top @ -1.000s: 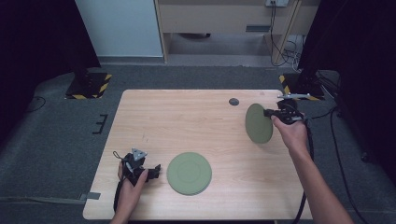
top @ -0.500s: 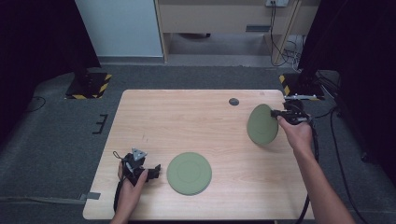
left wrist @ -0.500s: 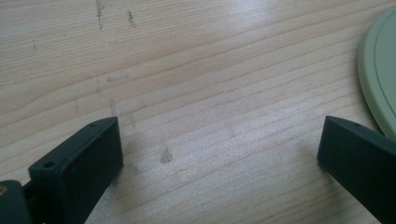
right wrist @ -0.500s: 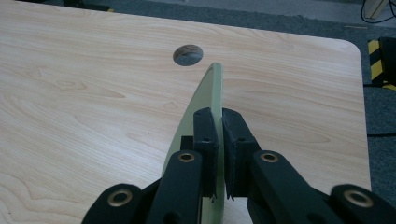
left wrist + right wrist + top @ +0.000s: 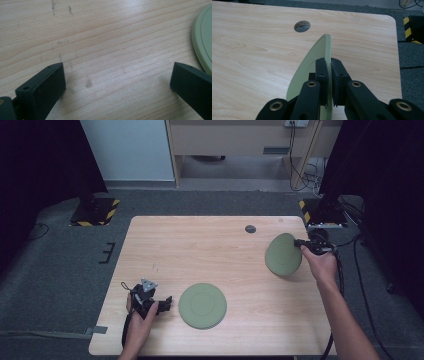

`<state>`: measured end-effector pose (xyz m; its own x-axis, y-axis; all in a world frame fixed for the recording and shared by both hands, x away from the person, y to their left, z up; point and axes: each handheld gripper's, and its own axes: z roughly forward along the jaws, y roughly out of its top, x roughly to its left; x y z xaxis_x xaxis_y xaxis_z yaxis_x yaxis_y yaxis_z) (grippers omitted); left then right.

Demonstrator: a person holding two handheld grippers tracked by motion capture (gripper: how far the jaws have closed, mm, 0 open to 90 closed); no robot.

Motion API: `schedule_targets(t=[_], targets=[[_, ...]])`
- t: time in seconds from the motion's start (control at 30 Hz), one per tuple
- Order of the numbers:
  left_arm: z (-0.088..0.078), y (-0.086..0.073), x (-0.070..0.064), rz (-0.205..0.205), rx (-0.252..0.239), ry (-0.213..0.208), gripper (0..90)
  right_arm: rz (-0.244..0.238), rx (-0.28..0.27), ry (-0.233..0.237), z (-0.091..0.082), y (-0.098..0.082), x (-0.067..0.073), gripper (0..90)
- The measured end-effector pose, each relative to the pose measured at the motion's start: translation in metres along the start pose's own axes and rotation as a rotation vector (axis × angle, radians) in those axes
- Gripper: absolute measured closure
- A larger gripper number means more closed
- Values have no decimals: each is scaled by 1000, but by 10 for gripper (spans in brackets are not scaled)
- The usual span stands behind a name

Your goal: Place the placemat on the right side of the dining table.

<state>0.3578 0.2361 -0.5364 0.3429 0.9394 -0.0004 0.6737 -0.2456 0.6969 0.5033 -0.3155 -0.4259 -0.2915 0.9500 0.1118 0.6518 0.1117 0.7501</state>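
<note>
Right gripper (image 5: 303,244) is clamped on the rim of a green plate (image 5: 283,254), held on edge at about 2 o'clock on the wooden table (image 5: 210,245). Compared with a second ago, we see that plate carried slightly toward the right edge and lower, its bottom edge near or on the wood; we can't tell which. Left gripper (image 5: 162,303) hasn't moved, jaws wide apart on bare wood at 8 o'clock, just beside the second green plate (image 5: 202,305) lying flat. We judge a set-down or stacking move is underway.

Bare table (image 5: 210,250) lies open between the flat plate (image 5: 202,305) and the tilted plate (image 5: 283,254) held at right
</note>
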Motion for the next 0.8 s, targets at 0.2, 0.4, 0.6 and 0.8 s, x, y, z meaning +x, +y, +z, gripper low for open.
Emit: schedule_targets(t=[0.2, 0.4, 0.6, 0.8], targets=[[0, 0, 0, -1, 0, 1, 0, 6, 6, -21, 7, -3, -7, 857], [0, 0, 0, -1, 0, 1, 0, 10, 15, -40, 16, -10, -17, 857], [0, 0, 0, -1, 0, 1, 0, 28, 23, -41, 23, -17, -29, 854], [0, 0, 0, -1, 0, 1, 0, 51, 33, -40, 31, -25, -39, 852]])
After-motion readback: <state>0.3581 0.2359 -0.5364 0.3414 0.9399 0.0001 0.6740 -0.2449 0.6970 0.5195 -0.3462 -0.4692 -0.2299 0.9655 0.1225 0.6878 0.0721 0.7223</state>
